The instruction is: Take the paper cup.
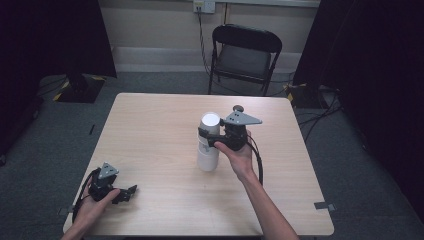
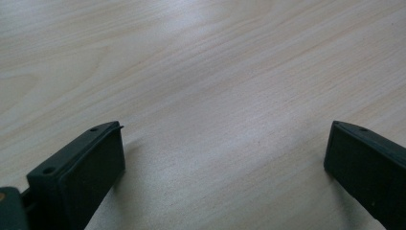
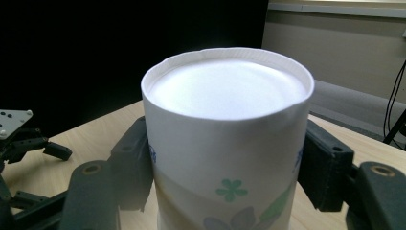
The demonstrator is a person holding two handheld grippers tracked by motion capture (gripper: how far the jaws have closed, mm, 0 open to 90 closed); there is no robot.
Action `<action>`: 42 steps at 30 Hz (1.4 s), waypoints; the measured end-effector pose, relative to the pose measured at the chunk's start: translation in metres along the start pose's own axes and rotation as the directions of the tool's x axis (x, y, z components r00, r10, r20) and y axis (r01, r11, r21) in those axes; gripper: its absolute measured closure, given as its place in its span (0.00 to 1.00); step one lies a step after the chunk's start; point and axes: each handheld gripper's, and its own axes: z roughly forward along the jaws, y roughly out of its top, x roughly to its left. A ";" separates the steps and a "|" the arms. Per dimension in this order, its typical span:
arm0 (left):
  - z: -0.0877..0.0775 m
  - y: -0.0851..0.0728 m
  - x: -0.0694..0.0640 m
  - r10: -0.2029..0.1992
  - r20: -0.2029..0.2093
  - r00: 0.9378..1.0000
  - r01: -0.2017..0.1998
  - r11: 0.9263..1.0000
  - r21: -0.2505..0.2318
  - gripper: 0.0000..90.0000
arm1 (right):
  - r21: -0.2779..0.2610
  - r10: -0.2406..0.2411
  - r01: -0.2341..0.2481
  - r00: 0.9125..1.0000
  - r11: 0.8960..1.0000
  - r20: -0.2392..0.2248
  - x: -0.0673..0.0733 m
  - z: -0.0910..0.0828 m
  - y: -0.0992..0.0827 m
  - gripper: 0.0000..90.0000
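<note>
A white paper cup [image 1: 209,150] with a flower print stands upside down near the middle of the table, seemingly stacked on another cup. My right gripper [image 1: 206,134] comes in from the right and is shut on its upper part. In the right gripper view the cup [image 3: 225,124] has its recessed base facing up, and both black pads [image 3: 134,163] press on its sides. My left gripper [image 1: 125,194] rests at the front left of the table, held by a hand. Its jaws [image 2: 225,143] stand wide apart over bare wood with nothing between them.
The light wooden table [image 1: 150,125] has bare room left of and behind the cup. A black folding chair [image 1: 245,55] stands beyond the far edge. Cables lie on the grey floor to the right. The left gripper [image 3: 19,134] also appears far left in the right gripper view.
</note>
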 end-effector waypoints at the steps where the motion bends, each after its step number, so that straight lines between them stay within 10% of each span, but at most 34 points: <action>1: 0.000 0.000 0.000 0.000 0.000 1.000 0.000 1.000 0.000 0.00 | 0.002 0.001 -0.001 1.000 1.000 -0.004 0.000 0.000 0.001 0.35; 24: 0.000 0.001 0.000 -0.006 -0.007 1.000 0.006 1.000 0.001 0.01 | -0.012 0.038 -0.038 0.999 0.999 -0.025 -0.008 -0.006 0.027 0.36; 42: -0.009 0.004 0.007 -0.029 0.027 0.999 0.029 1.000 -0.006 0.20 | -0.045 0.026 -0.027 0.999 0.999 -0.022 -0.007 -0.016 0.047 0.37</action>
